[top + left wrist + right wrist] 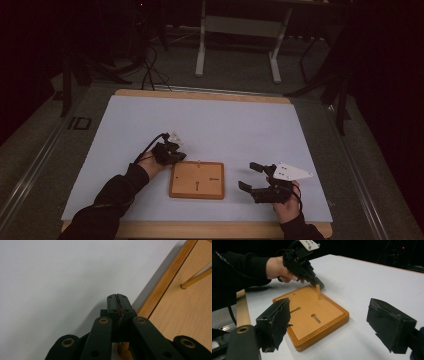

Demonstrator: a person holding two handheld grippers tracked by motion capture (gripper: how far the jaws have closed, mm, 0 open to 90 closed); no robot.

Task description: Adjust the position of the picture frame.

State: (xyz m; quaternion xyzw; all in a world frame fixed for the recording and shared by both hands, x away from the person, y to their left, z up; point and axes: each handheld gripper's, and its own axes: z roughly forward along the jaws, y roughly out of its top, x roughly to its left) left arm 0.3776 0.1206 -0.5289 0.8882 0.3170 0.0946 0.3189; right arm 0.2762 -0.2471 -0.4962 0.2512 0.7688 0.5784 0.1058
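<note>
Table: pale sheet over a wooden top, dim room around it.
Board: wooden, flat on the sheet, between the two grippers; two keyhole slots in its face.
Right gripper: just right of the board, jaws spread wide, nothing between them.
Left gripper: at the board's far left corner, jaws pressed together, tip just off the rim.
Peg: upright near the board's far edge, just beside the left gripper's tip.

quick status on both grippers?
Left gripper: shut, nothing held, beside the wooden board.
Right gripper: open, empty, facing the board.
</note>
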